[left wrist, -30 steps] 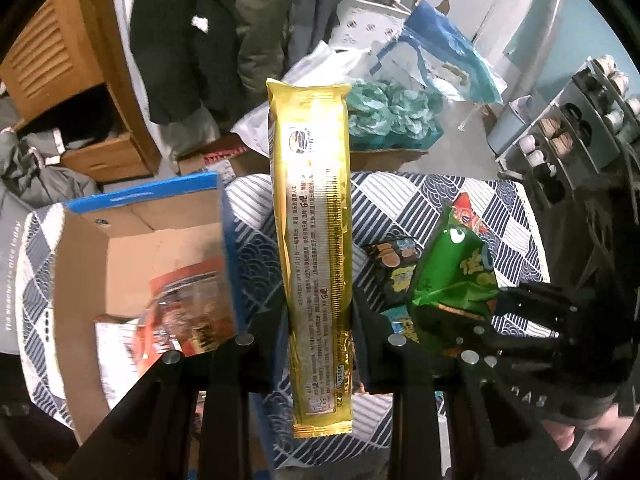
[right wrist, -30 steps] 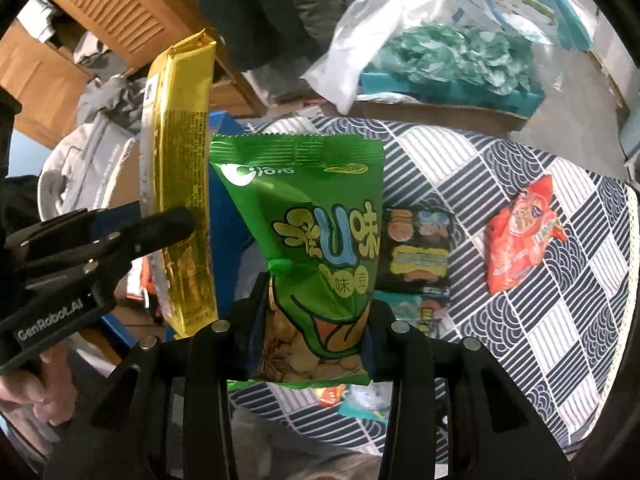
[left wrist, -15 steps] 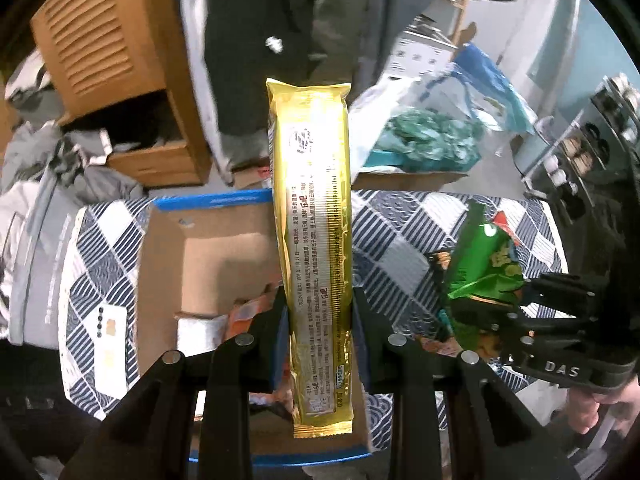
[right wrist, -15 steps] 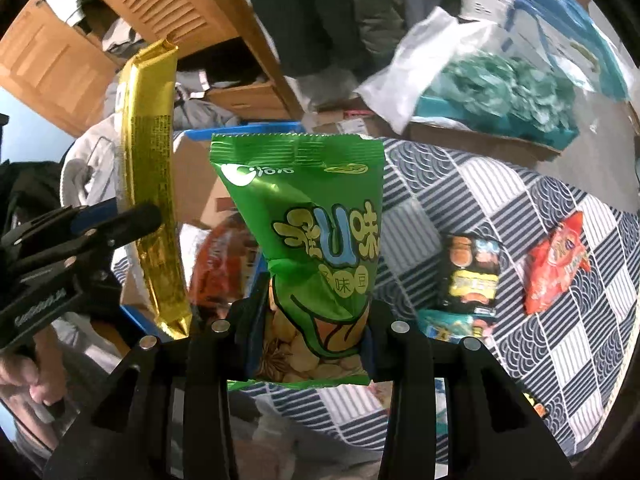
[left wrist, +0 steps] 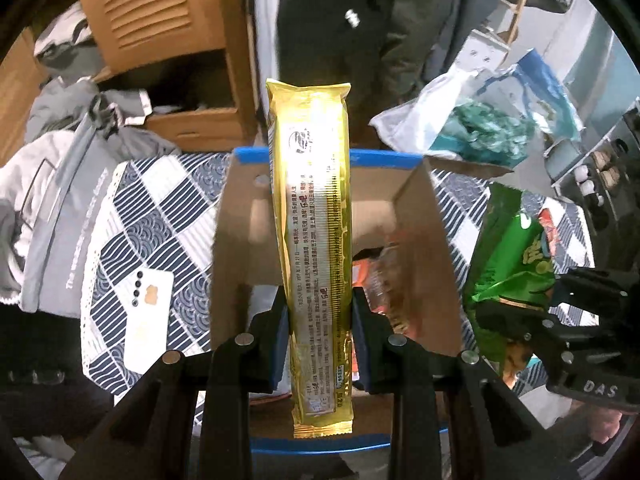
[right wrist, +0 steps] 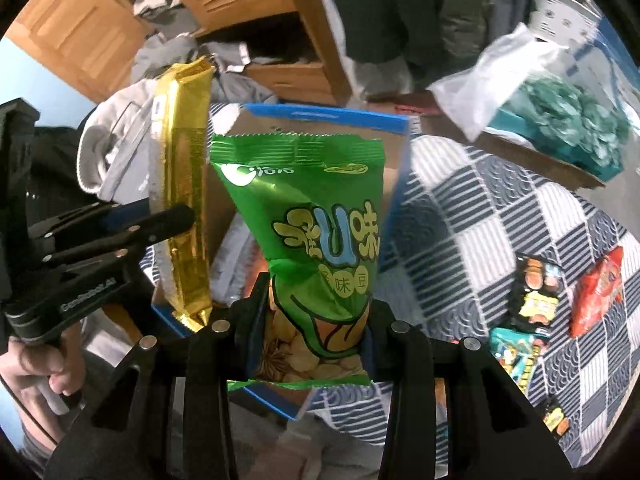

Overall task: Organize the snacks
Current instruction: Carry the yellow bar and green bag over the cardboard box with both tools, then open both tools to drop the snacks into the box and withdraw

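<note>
The cardboard box (left wrist: 416, 216), off to the left a second ago, now lies straight under the gold packet (left wrist: 316, 248), and the green bag (right wrist: 316, 248) has come across from the quilt to hang over the box's near corner. The left gripper (left wrist: 319, 332) is clamped tight on the gold packet's lower part, holding it upright above the open box. The right gripper (right wrist: 316, 320) is closed on the green bag's lower half. Orange wrappers inside the box are blurred and half hidden behind the packet. On the checked quilt (right wrist: 480, 216) lie a red packet (right wrist: 596, 292) and a dark packet (right wrist: 536, 292), well apart from the box; a white phone (left wrist: 148, 320) lies left of it.
</note>
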A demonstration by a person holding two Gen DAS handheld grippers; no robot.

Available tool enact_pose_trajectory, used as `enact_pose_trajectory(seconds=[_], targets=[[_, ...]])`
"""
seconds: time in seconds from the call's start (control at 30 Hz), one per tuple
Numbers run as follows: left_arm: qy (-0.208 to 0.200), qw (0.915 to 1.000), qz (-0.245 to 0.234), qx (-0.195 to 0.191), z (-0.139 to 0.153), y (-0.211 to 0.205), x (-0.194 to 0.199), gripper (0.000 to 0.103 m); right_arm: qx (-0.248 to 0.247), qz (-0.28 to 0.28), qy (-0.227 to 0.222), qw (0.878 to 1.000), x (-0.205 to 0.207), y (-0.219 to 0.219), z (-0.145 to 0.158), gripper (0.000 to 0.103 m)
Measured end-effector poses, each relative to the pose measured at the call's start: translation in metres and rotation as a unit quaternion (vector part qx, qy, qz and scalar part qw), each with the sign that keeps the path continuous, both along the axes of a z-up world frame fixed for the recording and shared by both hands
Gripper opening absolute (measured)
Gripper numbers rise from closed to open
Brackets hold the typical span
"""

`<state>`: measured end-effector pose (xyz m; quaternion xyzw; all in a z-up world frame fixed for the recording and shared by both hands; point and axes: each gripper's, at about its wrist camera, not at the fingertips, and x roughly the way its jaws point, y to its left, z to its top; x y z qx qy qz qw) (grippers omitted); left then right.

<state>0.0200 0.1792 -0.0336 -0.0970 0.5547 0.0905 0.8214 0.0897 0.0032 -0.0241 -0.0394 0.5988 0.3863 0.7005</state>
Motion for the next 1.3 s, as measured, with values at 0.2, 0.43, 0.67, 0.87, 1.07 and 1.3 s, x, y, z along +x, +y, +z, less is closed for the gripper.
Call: enact_pose_trajectory(seconds=[0.2, 0.43, 0.67, 0.87, 1.07, 1.3], targets=[[0.011, 0.9998, 0.014, -0.004, -0.013, 0.015, -0.008, 0.029, -0.010, 0.023, 0.002, 1.000, -0.013, 0.028, -0.007, 0.038], [0.022, 0.9994, 0.027, -0.003, -0.023, 0.026, -0.013, 0.036, -0.016, 0.034, 0.003, 0.999, -0.022, 0.049, -0.010, 0.038], [0.007, 0.9994, 0.035, -0.004, -0.014, 0.028, -0.017, 0.045, -0.025, 0.039, 0.008, 0.999, -0.024, 0.053, -0.018, 0.038], [-0.006, 0.9993, 0.036, -0.003, -0.006, 0.026, -0.019, 0.053, -0.035, 0.042, 0.029, 0.998, -0.027, 0.054, -0.028, 0.041], [-0.015, 0.9985, 0.050, -0.011, -0.001, 0.030, -0.022, 0.053, -0.042, 0.028, 0.029, 0.998, -0.025, 0.047, -0.028, 0.047], [-0.017, 0.9987, 0.044, -0.016, 0.001, 0.022, -0.018, 0.053, -0.037, 0.010, 0.023, 0.999, -0.022, 0.035, -0.021, 0.058]])
